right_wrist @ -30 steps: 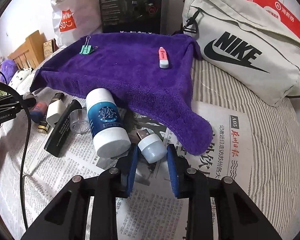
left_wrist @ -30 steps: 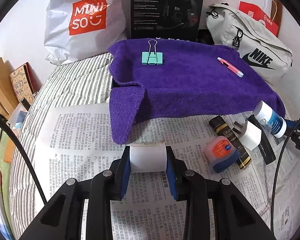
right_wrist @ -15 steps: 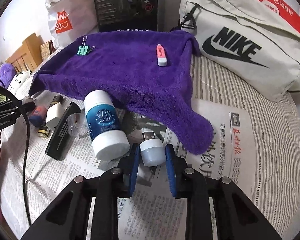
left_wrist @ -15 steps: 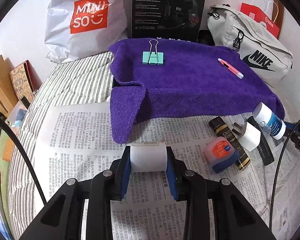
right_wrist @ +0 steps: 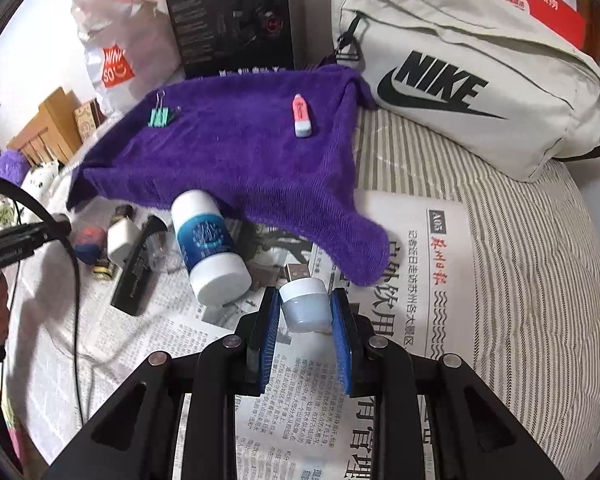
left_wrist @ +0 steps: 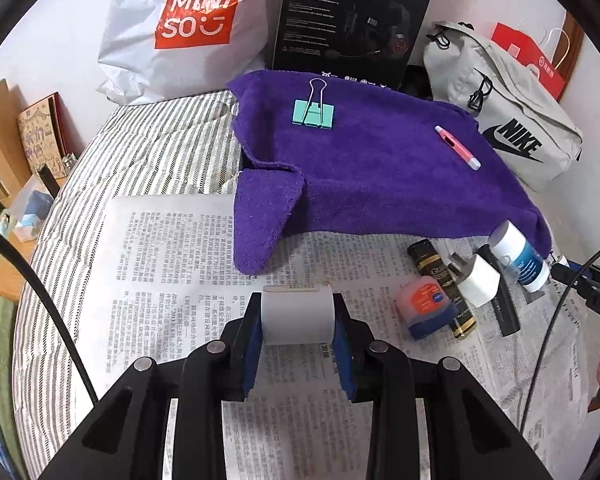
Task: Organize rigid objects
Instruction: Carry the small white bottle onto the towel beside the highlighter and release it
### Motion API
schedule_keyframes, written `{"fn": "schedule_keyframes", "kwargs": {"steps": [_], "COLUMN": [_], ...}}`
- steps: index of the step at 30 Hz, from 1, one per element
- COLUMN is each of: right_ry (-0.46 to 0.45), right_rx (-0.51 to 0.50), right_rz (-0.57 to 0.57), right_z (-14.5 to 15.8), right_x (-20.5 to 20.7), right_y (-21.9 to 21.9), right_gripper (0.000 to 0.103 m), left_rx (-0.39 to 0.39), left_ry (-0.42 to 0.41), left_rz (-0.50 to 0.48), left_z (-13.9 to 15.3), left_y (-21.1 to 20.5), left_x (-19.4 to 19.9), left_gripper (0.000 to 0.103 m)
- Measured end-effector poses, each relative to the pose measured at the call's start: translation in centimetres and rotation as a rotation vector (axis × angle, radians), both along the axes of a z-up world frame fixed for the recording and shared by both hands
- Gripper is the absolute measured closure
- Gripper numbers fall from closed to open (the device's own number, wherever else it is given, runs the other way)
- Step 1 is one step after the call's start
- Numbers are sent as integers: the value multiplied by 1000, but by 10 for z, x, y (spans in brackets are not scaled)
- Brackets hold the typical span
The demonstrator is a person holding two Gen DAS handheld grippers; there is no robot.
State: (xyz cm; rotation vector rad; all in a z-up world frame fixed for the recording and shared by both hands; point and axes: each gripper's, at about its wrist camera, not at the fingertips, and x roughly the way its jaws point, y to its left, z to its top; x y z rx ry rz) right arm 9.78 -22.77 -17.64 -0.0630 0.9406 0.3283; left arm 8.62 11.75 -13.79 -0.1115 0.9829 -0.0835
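Note:
My left gripper (left_wrist: 298,316) is shut on a white paper roll (left_wrist: 297,314), held just above the newspaper (left_wrist: 172,256) in front of the purple towel (left_wrist: 364,172). My right gripper (right_wrist: 305,308) is shut on a small white USB light (right_wrist: 303,304), lifted off the newspaper near the towel's right corner (right_wrist: 360,248). On the towel lie a green binder clip (left_wrist: 313,113) and a pink eraser (right_wrist: 301,117). Beside the towel lie a blue-and-white bottle (right_wrist: 206,240), a white charger (left_wrist: 478,280), an orange-and-blue tin (left_wrist: 426,306) and dark tubes (left_wrist: 444,284).
A Nike bag (right_wrist: 468,68) lies at the back right, a black headset box (left_wrist: 352,20) and a Miniso bag (left_wrist: 188,28) at the back. Striped bedding (right_wrist: 520,280) surrounds the newspaper. Cables (right_wrist: 76,280) hang at the left of the right wrist view.
The right gripper has closed on the USB light and raised it while moving slightly forward. The left gripper has kept hold of the paper roll and barely moved.

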Motion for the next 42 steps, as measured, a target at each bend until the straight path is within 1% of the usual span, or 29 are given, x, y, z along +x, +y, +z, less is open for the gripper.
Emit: {"fn": "schedule_keyframes", "kwargs": {"steps": [2,7,10,17,20,24,29,35,42], "right_ry": [-9,-39,-47,-79,-82,-60,-5,40,37], "right_rx": [1,17,26,20,15,-1,-29,-70,-94], "right_rz": [7,20,29,58,68,67,49,63,59], "right_z": [7,25,33,54,56,48,26,4,-2], "right_x": [1,5,11,35,50,76,108,126,137], "right_y": [0,0,3,16,24,34,45,57,64], "right_gripper": [77,77,77,77,77,77,77,77,77], "left_rx": [-15,-3,-11,-1,-5,2,0,-8,-8], "left_ry": [-6,-25,-35,-70,-79,-75,-61,-46,-33], "left_rz": [3,-6,-11,-25,-28,-31,-42,-56,-72], "left_z": [6,24,34,57,62,62,56,46,39], "left_y": [0,-3,-2,-5,-4,-3,-2,-4,-6], "left_x": [-2,-1,3,24,37,57,82,99,109], "left_gripper": [73,73,73,73,73,73,73,73,73]}}
